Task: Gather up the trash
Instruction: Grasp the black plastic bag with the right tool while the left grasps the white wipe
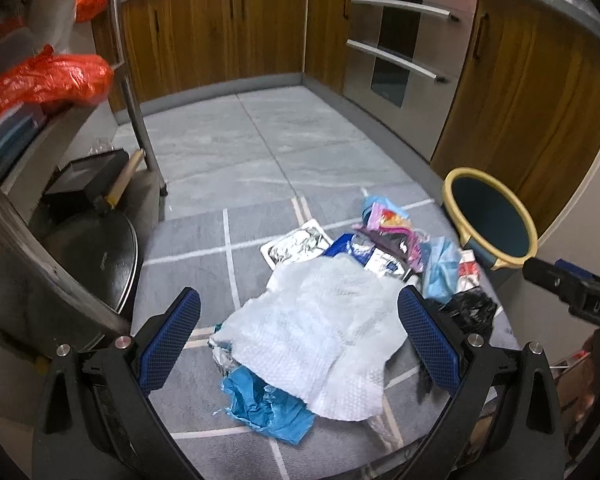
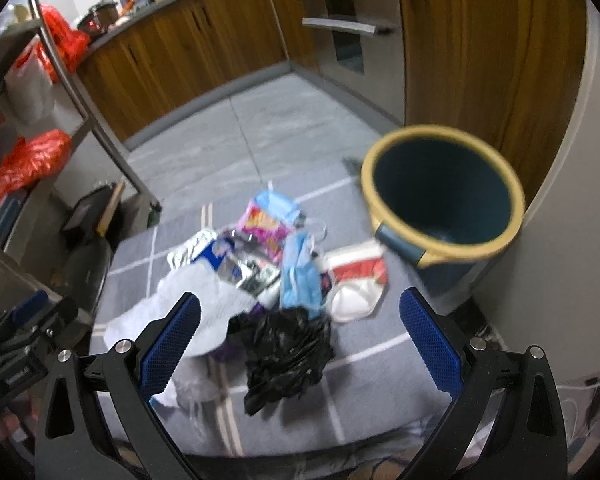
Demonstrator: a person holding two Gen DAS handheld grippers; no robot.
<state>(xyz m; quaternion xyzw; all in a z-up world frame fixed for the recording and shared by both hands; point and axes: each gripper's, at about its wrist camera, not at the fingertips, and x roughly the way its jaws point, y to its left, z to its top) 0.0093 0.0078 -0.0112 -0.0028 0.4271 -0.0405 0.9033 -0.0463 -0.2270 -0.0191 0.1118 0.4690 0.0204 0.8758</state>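
A heap of trash lies on a grey checked mat (image 1: 188,248). In the left wrist view a white paper towel (image 1: 320,336) sits between the fingers of my open left gripper (image 1: 300,340), with blue crumpled paper (image 1: 268,408) under it and foil wrappers (image 1: 296,244) beyond. My right gripper (image 2: 300,340) is open above a black plastic bag (image 2: 288,352). Blue face masks (image 2: 300,272), a pink snack packet (image 2: 264,224) and a red-and-white wrapper (image 2: 356,280) lie farther on. The dark blue bin with a yellow rim (image 2: 444,192) stands at the right, also seen as the bin (image 1: 492,216).
A metal rack (image 1: 132,92) with orange bags (image 1: 48,80) stands at the left, a black box (image 1: 84,180) and a round dark pan (image 1: 100,256) at its foot. Wooden cabinets (image 1: 220,32) and a steel oven (image 1: 404,48) line the back. Grey floor tiles (image 1: 260,140) lie beyond the mat.
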